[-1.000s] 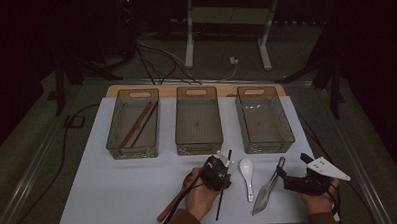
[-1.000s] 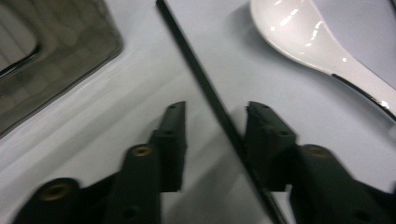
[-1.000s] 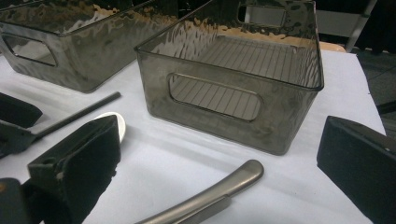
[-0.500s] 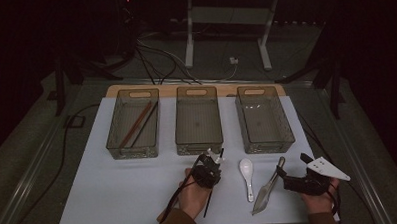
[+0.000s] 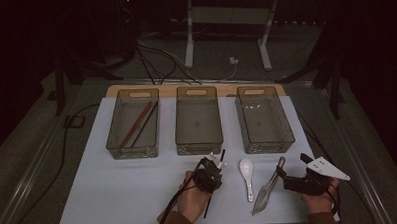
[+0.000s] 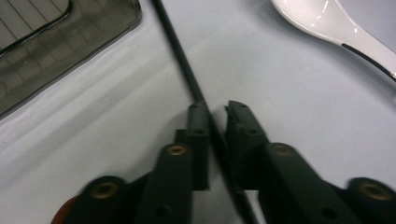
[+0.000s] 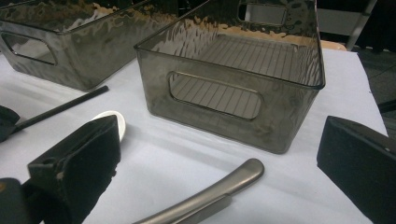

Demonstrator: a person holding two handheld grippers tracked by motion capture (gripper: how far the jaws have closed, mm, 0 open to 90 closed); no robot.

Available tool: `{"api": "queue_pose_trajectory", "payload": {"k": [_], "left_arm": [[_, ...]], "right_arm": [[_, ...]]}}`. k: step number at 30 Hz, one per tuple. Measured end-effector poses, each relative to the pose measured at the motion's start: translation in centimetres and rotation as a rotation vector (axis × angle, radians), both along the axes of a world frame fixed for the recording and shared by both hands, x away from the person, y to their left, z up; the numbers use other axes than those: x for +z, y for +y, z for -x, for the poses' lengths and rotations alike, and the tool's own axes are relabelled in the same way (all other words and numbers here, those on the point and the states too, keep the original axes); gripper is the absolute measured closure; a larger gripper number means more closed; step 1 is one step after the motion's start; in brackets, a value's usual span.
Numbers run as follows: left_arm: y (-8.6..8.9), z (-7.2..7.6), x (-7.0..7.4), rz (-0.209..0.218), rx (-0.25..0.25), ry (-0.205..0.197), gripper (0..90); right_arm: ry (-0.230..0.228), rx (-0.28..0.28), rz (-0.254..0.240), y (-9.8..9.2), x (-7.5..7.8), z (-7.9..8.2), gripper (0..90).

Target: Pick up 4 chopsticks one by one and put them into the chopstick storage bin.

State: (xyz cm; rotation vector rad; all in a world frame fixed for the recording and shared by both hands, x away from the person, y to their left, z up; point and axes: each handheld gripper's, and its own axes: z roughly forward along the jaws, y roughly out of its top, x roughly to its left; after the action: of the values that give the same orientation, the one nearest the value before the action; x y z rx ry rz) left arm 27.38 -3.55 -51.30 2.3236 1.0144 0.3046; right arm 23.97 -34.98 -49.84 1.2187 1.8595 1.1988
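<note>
My left gripper (image 5: 212, 167) (image 6: 217, 111) is shut on a thin black chopstick (image 5: 220, 156) (image 6: 180, 56) that lies on the white table; its jaws have just been closing, with the stick between the pads. Right of it lies a white ceramic spoon (image 5: 247, 173) (image 6: 336, 25) (image 7: 120, 122). A metal serving utensil (image 5: 267, 190) rests further right, its handle (image 7: 219, 191) between the wide-apart jaws of my open right gripper (image 5: 285, 175) (image 7: 219, 140). The pads do not touch the handle.
Three smoky clear bins stand in a row behind: the left bin (image 5: 112, 130) holds two chopsticks, the middle bin (image 5: 179, 127) (image 6: 42, 51) and right bin (image 5: 287, 124) (image 7: 233, 107) look bare. The table's front edge is close under both hands.
The left hand shifted slightly to the left, and the black chopstick swung a little with it. The right hand and the utensil stayed put.
</note>
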Motion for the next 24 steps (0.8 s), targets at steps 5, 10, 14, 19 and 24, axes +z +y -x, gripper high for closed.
{"api": "queue_pose_trajectory", "payload": {"k": [5,10,14,19,24], "left_arm": [[0.0,0.0,0.0,0.011,-0.013,0.004,84.2],[-0.3,0.2,0.0,0.029,-0.04,0.014,86.2],[-0.2,-0.1,0.0,0.032,-0.031,0.012,86.7],[0.2,-0.5,-0.1,0.036,-0.017,0.012,87.0],[0.8,0.0,-0.1,0.035,-0.028,0.016,86.3]], "right_arm": [[0.0,0.002,0.003,0.0,0.0,0.0,0.0],[0.0,0.0,0.001,0.0,0.0,0.0,0.0],[0.0,0.0,0.0,0.0,0.0,0.0,0.0],[-0.001,0.0,0.0,-0.1,0.0,0.0,0.0],[0.0,0.001,0.0,-0.1,0.0,0.0,0.0]]}}
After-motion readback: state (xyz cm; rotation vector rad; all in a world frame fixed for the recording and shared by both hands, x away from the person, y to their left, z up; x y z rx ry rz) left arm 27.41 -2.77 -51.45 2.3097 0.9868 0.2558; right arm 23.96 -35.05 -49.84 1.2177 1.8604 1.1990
